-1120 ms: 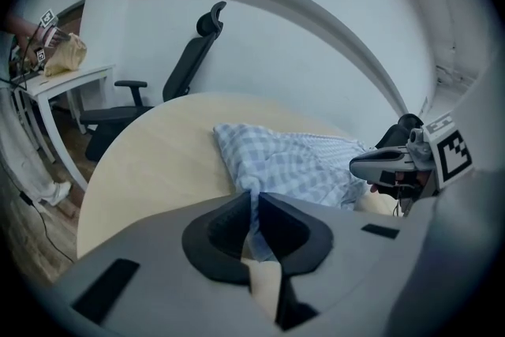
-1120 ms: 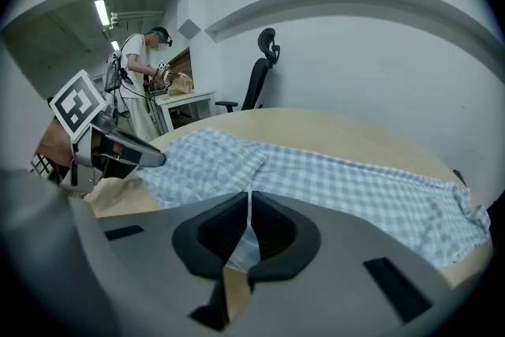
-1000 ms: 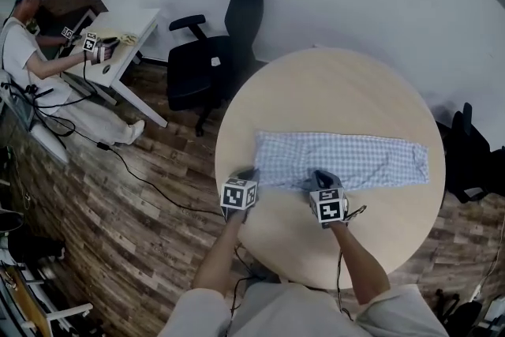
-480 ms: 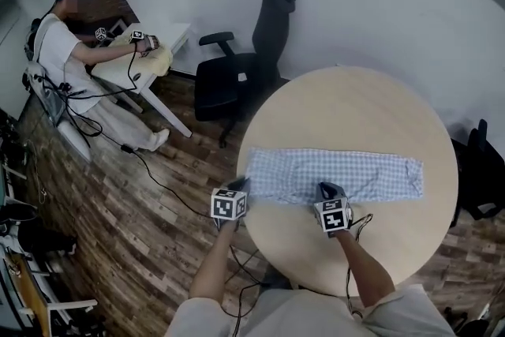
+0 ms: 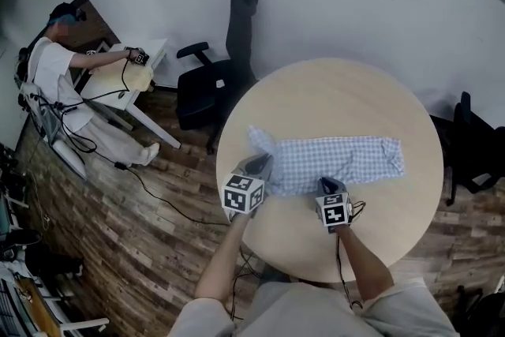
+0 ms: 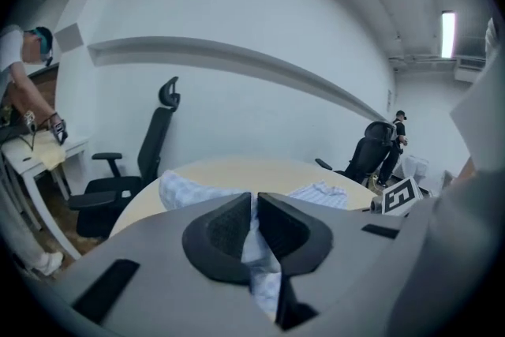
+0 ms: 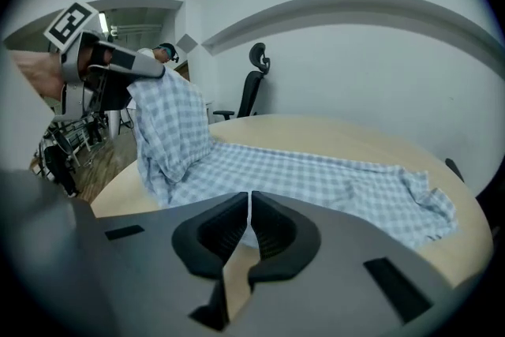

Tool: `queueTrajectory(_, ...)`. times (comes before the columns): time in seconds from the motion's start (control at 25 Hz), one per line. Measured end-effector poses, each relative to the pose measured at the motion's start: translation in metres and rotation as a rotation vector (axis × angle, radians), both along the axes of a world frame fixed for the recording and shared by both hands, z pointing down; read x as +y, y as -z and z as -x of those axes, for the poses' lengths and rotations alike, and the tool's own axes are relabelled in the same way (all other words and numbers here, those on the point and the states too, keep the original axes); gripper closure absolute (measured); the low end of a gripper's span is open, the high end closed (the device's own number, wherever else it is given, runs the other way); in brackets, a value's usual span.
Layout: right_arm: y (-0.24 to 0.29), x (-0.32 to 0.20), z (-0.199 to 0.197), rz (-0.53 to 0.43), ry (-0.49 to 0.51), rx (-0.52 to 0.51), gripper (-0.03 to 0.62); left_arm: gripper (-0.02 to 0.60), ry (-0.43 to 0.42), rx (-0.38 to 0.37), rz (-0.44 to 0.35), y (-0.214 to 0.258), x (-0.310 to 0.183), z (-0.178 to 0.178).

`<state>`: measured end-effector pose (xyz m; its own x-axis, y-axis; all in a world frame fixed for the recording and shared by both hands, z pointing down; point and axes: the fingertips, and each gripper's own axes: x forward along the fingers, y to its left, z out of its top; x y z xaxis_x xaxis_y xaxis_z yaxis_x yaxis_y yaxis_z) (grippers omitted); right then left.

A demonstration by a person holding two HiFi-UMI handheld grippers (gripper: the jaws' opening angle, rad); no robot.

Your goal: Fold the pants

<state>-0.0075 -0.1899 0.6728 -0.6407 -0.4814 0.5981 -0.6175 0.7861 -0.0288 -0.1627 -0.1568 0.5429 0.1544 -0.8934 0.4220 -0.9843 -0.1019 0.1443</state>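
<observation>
Slippage is the main risk: the left gripper [image 6: 254,226] is clenched on 1 end of the checked pants [image 5: 339,160], and that end is held raised above the round table [image 5: 339,91], so a thin pinch could be lost. The right gripper [image 7: 249,223] appears clamped on the near edge. If that edge is dragged, the fold could be skewed. No brand or writing can be read.
</observation>
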Motion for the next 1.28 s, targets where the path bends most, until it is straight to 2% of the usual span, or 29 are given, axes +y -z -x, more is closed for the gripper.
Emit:
queueTrajectory(0.16, 0.001, -0.005, -0.052, 0.0, -0.09, 0.001, 0.556, 0.528, -0.123, 0.028, 0.012, -0.007, -0.047, -0.08)
queueTrajectory(0.36, -0.008, -0.018, -0.147, 0.03, -0.226, 0.013, 0.556, 0.521, -0.286, 0.042, 0.147, -0.083, -0.089, -0.196)
queueTrajectory(0.4, -0.009, -0.019, -0.163, 0.036, -0.241, 0.014, 0.556, 0.503, -0.309, 0.035, 0.177, -0.098, -0.091, -0.215)
queueTrajectory(0.44, -0.011, -0.021, -0.177, 0.041, -0.254, 0.014, 0.557, 0.437, -0.328, 0.033, 0.196, -0.108, -0.092, -0.231)
queueTrajectory(0.56, -0.014, -0.028, -0.21, 0.05, -0.29, 0.018, 0.556, 0.423, -0.352, 0.033, 0.208, -0.118, -0.095, -0.261)
queueTrajectory(0.64, -0.015, -0.032, -0.214, 0.051, -0.293, 0.02, 0.557, 0.423, -0.322, 0.027, 0.204, -0.117, -0.097, -0.253)
queueTrajectory(0.8, -0.015, -0.035, -0.186, 0.043, -0.225, 0.007, 0.557, 0.425, -0.189, 0.023, 0.201, -0.112, -0.095, -0.194)
queueTrajectory(1.04, -0.004, -0.032, -0.107, 0.013, -0.06, -0.019, 0.556, 0.423, -0.005, -0.002, 0.235, -0.119, -0.057, -0.1)
queueTrajectory(1.2, 0.007, -0.026, -0.049, -0.005, 0.03, -0.039, 0.556, 0.422, 0.091, 0.036, 0.274, -0.136, -0.018, -0.055)
queueTrajectory(1.28, 0.009, -0.021, -0.023, -0.005, 0.075, -0.044, 0.556, 0.397, 0.108, 0.07, 0.299, -0.146, -0.002, -0.045)
